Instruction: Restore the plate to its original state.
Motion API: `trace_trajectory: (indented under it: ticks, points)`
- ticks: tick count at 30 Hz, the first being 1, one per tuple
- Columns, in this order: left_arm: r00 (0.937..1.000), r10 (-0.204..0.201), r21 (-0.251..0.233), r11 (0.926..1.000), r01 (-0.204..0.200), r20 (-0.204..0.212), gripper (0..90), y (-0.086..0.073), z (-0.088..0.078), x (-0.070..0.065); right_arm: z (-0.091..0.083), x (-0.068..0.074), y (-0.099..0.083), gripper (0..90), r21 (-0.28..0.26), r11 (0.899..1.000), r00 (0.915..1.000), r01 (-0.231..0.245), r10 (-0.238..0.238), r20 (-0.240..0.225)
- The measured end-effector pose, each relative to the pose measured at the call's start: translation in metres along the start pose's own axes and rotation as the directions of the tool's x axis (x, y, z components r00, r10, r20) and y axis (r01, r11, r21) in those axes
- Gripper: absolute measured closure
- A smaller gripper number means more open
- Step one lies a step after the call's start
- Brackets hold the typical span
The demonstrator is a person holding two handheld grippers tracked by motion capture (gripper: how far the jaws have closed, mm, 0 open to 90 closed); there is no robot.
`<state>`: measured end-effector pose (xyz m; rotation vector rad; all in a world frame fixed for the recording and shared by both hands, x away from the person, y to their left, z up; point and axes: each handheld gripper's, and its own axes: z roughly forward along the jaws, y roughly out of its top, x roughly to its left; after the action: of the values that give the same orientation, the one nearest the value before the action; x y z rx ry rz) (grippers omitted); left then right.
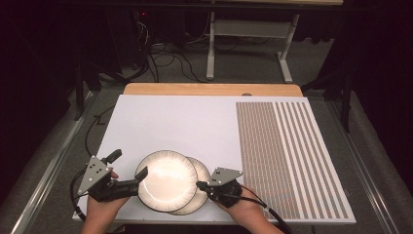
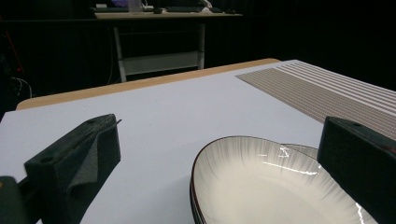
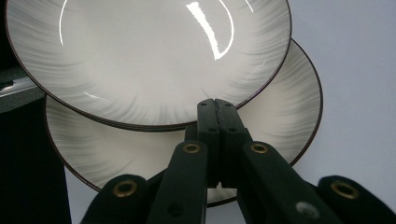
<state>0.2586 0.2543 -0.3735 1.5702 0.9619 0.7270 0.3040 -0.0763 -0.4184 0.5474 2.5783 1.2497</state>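
**Two stacked plates between two hand-held grippers**

Two cream plates with dark rims are seen near the front edge of a white board (image 1: 165, 117) that covers a wooden table (image 1: 209, 89). The upper plate (image 1: 167, 180) is offset to the left of the lower plate (image 1: 201, 187) and overlaps most of it. In the right gripper view the upper plate (image 3: 144, 56) is shown resting over the lower plate (image 3: 275, 126), whose rim is exposed along the bottom and right.

The left gripper (image 1: 127, 170) is held at the left of the stack with its jaws spread wide. One jaw is seen beside the left rim of the upper plate; the other lies well clear on the bare board. In the left gripper view the upper plate (image 2: 261, 186) is shown between the two jaws, nearer the right-hand one, with a sliver of the lower plate (image 2: 303, 150) behind it. Whether a jaw touches the rim cannot be told.

The right gripper (image 1: 200, 185) is held at the right of the stack, its tips over the lower plate. In the right gripper view its jaws (image 3: 215, 109) are pressed together, with their tips at the edge of the upper plate. Whether a rim is pinched cannot be told.

A striped mat (image 1: 287, 156) is laid on the right part of the board. A desk frame (image 1: 248, 44) stands on the floor beyond.
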Motion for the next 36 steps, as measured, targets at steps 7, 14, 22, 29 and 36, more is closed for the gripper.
trace_trajectory:
  ticks: [7, 14, 22, 29, 36]
  points:
    - [0.9999, -0.010, 0.001, 0.9999, 0.010, 0.004, 0.2, -0.0006, 0.0007, 0.0006, 0.0001, 0.0000, 0.0004, 90.0, -0.005, 1.000, 1.0000, -0.001, 0.001, -0.002]
    - [0.9998, -0.020, 0.003, 0.9998, 0.020, 0.007, 0.2, -0.0016, 0.0021, 0.0017, 0.0001, -0.0002, 0.0005, 90.0, -0.005, 1.000, 1.0000, 0.003, -0.003, -0.003]
    - [0.9996, -0.026, 0.007, 0.9996, 0.026, 0.008, 0.2, -0.0018, 0.0022, 0.0027, -0.0003, 0.0002, 0.0006, 90.0, -0.004, 1.000, 1.0000, 0.000, 0.000, -0.003]
    - [0.9997, -0.021, 0.007, 0.9998, 0.021, 0.013, 0.2, -0.0019, 0.0030, 0.0018, -0.0005, -0.0001, 0.0008, 90.0, -0.002, 1.000, 1.0000, 0.003, -0.003, -0.006]
    - [0.9996, -0.024, 0.004, 0.9997, 0.024, 0.013, 0.2, -0.0016, 0.0023, 0.0018, -0.0007, -0.0003, 0.0005, 90.0, -0.002, 1.000, 1.0000, 0.004, -0.004, -0.007]
